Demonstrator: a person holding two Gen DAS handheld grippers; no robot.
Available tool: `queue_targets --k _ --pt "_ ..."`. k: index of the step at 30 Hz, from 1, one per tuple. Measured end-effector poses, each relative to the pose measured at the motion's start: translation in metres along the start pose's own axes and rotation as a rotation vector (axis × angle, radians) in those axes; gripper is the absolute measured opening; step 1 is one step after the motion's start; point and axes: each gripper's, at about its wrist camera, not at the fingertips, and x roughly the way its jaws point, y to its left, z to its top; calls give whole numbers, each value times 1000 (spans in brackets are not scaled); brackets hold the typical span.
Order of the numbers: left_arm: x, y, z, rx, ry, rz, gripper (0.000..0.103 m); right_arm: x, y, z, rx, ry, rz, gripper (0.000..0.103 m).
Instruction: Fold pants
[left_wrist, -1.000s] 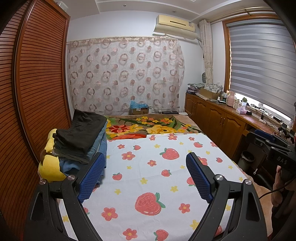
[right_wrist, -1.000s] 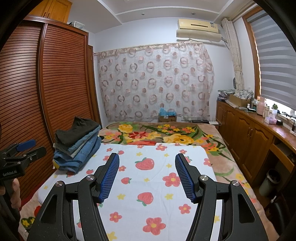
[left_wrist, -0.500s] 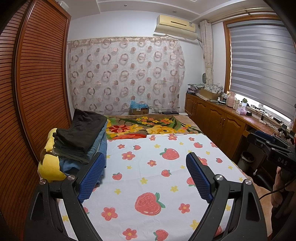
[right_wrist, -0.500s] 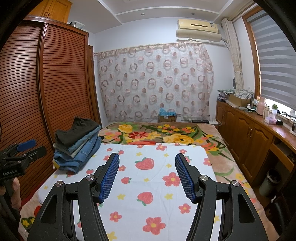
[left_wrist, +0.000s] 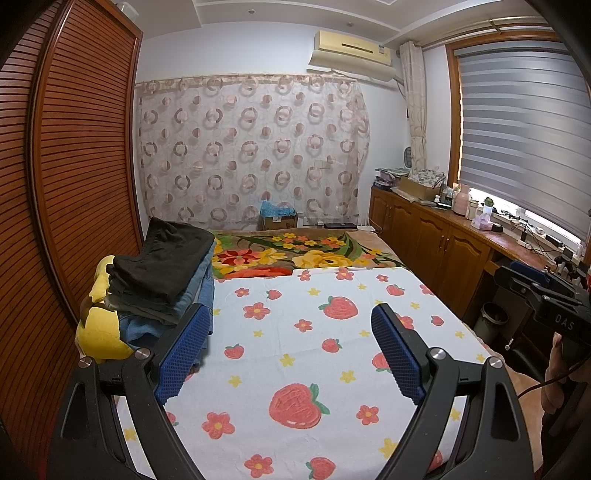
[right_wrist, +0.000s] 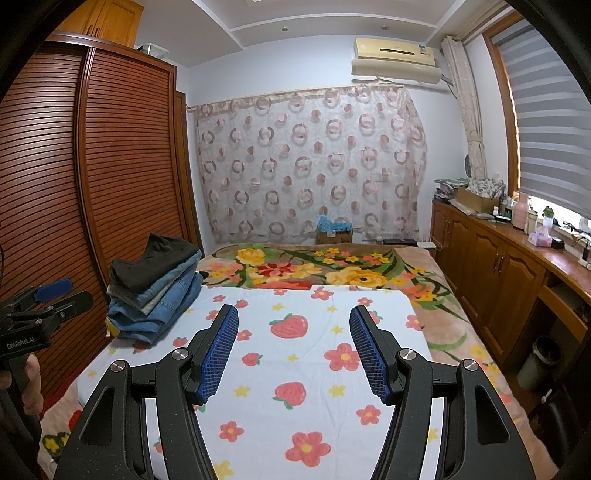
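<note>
Denim-and-dark pants stack (left_wrist: 162, 284) at ten o'clock on strawberry sheet (left_wrist: 295, 354). Left gripper (left_wrist: 291, 347) and right gripper (right_wrist: 293, 350) spread wide, grasping nothing, above sheet.

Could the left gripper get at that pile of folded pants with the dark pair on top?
Probably yes. The left gripper is open and empty, and the pile of folded dark and blue denim pants sits just ahead on its left side, on the strawberry-print white sheet. Nothing stands between them.
</note>
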Motion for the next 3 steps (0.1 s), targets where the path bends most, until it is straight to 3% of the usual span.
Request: queue_targets --k 3 --pt "0 0 0 0 0 -2 90 0 0 0 0 0 1 65"
